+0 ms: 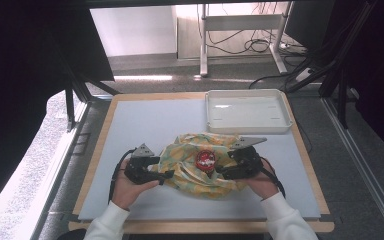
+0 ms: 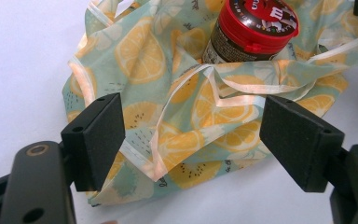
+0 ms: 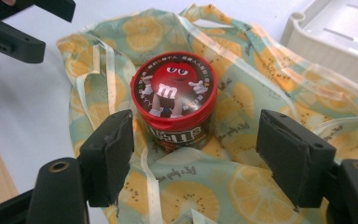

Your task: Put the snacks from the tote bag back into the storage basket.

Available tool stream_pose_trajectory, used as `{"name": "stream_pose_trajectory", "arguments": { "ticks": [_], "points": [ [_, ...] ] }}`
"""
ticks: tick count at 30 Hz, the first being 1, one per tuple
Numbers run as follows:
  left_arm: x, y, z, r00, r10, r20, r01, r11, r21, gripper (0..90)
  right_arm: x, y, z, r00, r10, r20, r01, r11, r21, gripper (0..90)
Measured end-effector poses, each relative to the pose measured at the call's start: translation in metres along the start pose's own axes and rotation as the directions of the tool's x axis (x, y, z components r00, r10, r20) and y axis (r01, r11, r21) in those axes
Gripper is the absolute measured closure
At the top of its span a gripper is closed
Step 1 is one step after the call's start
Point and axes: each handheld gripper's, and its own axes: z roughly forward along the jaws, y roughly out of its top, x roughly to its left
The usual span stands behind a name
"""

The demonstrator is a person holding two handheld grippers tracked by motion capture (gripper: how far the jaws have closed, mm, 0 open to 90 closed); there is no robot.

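Lemon-print cloth (image 1: 190, 167) lies crumpled around 1 upright red-lidded candy tub (image 1: 206, 159) — left gripper (image 1: 166, 175) and right gripper (image 1: 219, 173) flank it, both jaws spread wide, gripping nothing.

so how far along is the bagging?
Done: candy tub stands upright inside the lemon-print bag. In hand: nothing; left gripper and right gripper both open beside the fabric. Left, probably: closing the bag or moving it to the white tray.

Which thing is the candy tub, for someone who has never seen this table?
Find the grey mat, then the lemon-print cloth crumpled at its near middle, below the white tray. The tub stands on the cloth, the only red-lidded thing, with a cartoon candy figure on top.
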Motion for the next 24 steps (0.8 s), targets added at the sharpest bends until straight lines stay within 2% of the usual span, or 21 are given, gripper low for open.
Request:
{"name": "stream_pose_trajectory", "arguments": {
  "ticks": [10,15,19,24],
  "points": [
    [-0.003,0.003,-0.006,0.9999,0.005,-0.010,-0.005,0.9999,-0.013,22.0,0.019,0.015,0.019,0.9998,-0.021,-0.004,0.021,0.998,0.053,25.5],
    [-0.002,0.002,-0.008,1.0000,0.003,-0.006,-0.003,0.9999,-0.012,22.0,0.029,0.022,0.035,0.9993,-0.030,0.022,0.028,0.995,0.099,22.4],
    [-0.001,0.001,-0.006,1.0000,0.000,-0.008,0.000,1.0000,-0.007,22.0,0.028,0.024,0.043,0.9977,-0.025,0.062,0.017,0.993,0.119,21.4],
    [-0.001,0.000,-0.006,0.9998,-0.005,-0.019,0.005,0.9999,-0.012,22.4,0.027,0.023,0.052,0.9968,-0.002,0.080,-0.009,0.990,0.143,20.4]
  ]
}}
